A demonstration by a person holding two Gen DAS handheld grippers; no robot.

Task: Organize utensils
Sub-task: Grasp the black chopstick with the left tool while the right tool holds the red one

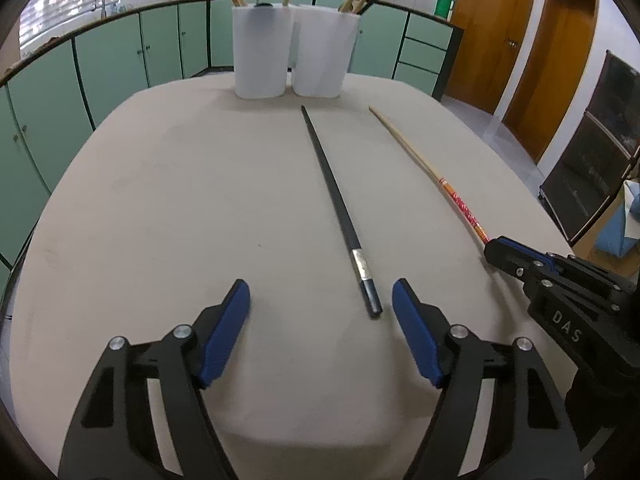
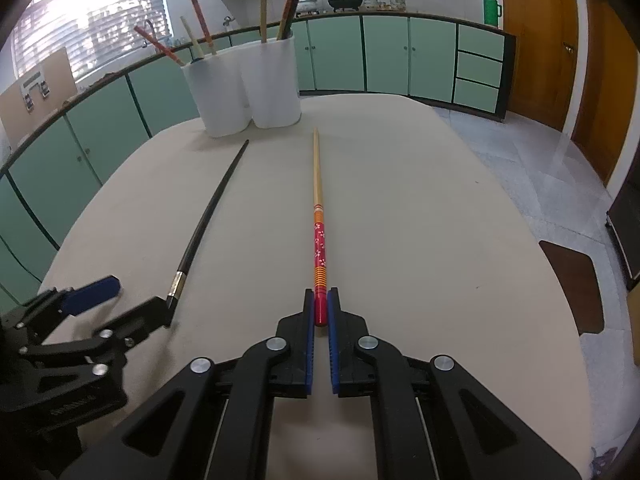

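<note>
Left wrist view: "DAS" on right gripper (image 1: 490,250) body

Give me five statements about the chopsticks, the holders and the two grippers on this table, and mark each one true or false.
1. The right gripper is shut on the red patterned chopstick. True.
2. The black chopstick stands in a holder. False: it lies flat on the table, its thick end between the left gripper's open jaws.
3. The left gripper is clamped on the black chopstick. False: its pads stand apart and do not press on it.
4. Two white holders stand side by side at the table's far end, with chopsticks in them. True.
5. Both loose chopsticks point their thin tips toward the holders. True.
</note>
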